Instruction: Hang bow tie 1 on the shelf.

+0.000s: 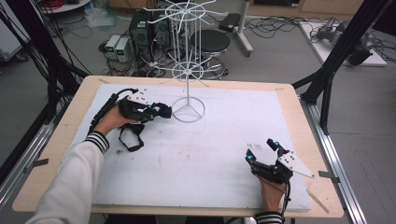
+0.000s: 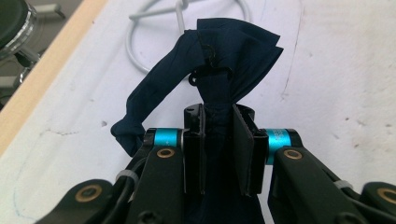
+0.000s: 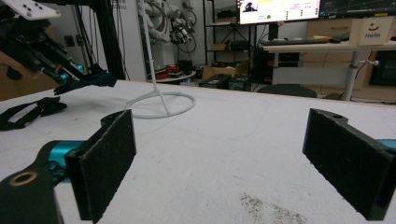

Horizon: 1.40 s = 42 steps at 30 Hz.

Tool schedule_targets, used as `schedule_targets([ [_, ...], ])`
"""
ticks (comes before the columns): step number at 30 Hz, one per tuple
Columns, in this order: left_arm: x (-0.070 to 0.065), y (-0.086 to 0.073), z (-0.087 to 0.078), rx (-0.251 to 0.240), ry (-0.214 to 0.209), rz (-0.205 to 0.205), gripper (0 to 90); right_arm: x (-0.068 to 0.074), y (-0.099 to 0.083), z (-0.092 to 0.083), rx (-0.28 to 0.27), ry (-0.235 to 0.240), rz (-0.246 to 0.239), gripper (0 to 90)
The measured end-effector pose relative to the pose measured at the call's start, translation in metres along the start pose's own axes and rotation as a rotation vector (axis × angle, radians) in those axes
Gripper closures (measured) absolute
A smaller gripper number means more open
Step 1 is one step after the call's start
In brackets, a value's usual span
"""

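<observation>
Your dark navy cloth (image 2: 219, 60) sits bunched in the upper middle of the left gripper view, pinched between the two black pads of your left gripper (image 2: 218, 149). The jaws are nearly together, clamped on a narrow gather of the fabric, and a fold fans out above them while a rolled tail droops to the left. In the high view the cloth (image 1: 161, 110) shows left of centre, at the tip of the left gripper (image 1: 156, 112), just beside the ring base of the white wire rack (image 1: 187, 112). A black strap (image 1: 130, 137) lies looped on the white mat (image 1: 196, 158) just below your left hand (image 1: 109, 122).

Your right gripper (image 1: 264, 150) is at the lower right, jaws spread wide apart over bare mat, holding nothing.
</observation>
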<state>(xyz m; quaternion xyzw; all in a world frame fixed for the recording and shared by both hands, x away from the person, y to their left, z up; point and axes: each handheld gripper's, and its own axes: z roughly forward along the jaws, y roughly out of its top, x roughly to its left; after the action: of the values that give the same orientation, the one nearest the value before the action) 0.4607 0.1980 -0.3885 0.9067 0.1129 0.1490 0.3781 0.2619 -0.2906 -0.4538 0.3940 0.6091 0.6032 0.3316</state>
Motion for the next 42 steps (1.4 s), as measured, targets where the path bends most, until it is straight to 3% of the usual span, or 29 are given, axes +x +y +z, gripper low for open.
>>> schedule_targets([
  [5,-0.004,0.0,-0.015,-0.093,-0.003,-0.051,75.0,0.0,0.0,0.0,0.0,-0.001,-0.002,9.0],
  [16,-0.012,-0.005,-0.03,-0.14,0.018,-0.095,75.0,0.0,0.0,0.0,0.0,-0.001,-0.003,9.0],
  [24,-0.021,-0.011,-0.04,-0.219,0.036,-0.16,75.2,0.0,0.0,0.0,0.0,-0.003,-0.005,9.0],
  [27,-0.024,-0.014,-0.049,-0.275,0.045,-0.199,75.4,0.0,0.0,0.0,0.0,-0.003,-0.009,9.0],
  [38,-0.027,-0.016,-0.076,-0.428,0.092,-0.243,75.6,0.001,0.0,0.0,0.003,-0.003,-0.006,9.0],
  [42,-0.028,-0.015,-0.08,-0.44,0.113,-0.245,75.6,0.001,0.0,0.0,0.003,-0.003,-0.009,9.0],
])
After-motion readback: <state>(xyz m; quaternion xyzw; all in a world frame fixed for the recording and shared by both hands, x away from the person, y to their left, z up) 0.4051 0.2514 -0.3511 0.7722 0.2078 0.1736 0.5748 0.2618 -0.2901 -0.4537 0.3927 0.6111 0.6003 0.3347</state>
